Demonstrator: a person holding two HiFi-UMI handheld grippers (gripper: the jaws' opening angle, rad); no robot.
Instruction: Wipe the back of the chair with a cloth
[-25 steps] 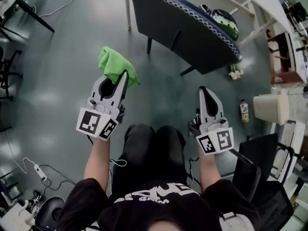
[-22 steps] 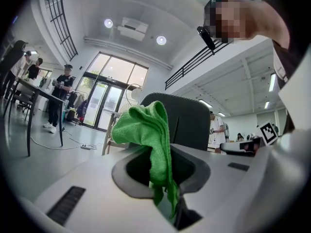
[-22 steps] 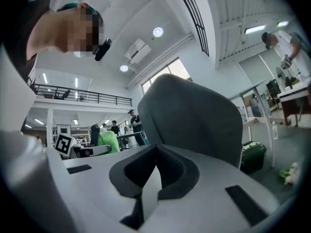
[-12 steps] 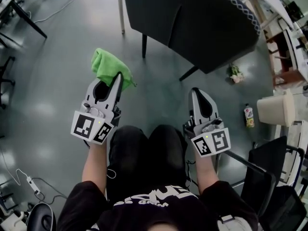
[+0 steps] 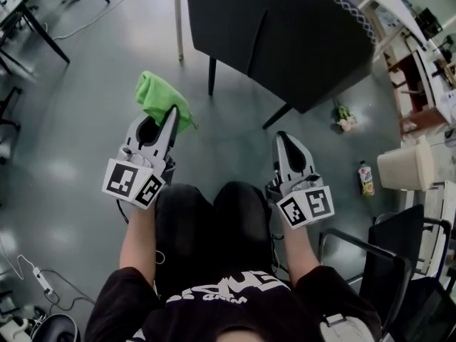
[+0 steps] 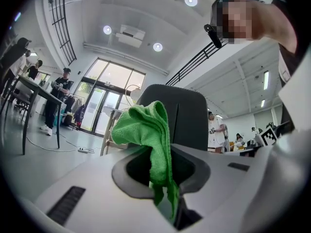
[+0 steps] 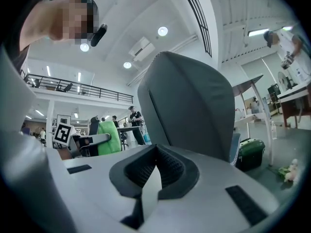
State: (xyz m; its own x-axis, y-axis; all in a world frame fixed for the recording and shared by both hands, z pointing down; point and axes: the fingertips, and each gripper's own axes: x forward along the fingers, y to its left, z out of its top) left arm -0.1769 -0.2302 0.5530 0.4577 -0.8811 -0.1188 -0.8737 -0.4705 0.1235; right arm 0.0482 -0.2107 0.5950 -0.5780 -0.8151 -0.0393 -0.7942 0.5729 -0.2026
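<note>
Head view showed the left gripper (image 5: 169, 116) clamped on the green cloth (image 5: 152, 95); the right gripper (image 5: 284, 138), jaws pressed together and empty, sat near the chair (image 5: 285, 38).

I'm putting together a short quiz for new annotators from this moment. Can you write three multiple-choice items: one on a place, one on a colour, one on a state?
1. Where does the chair stand?
A. Off to the left of both grippers
B. Ahead, beyond both grippers
C. Tipped over on its side

2. What colour is the cloth?
A. Green
B. Red
C. White

3. How is the right gripper?
A. Wide open
B. Shut on the cloth
C. Shut, holding nothing

Answers:
1 B: the head view shows its dark back upright ahead of both sets of jaws.
2 A: it is bright green in the head view and the left gripper view.
3 C: its jaws meet with nothing between them, while the left gripper pinches the cloth.
</note>
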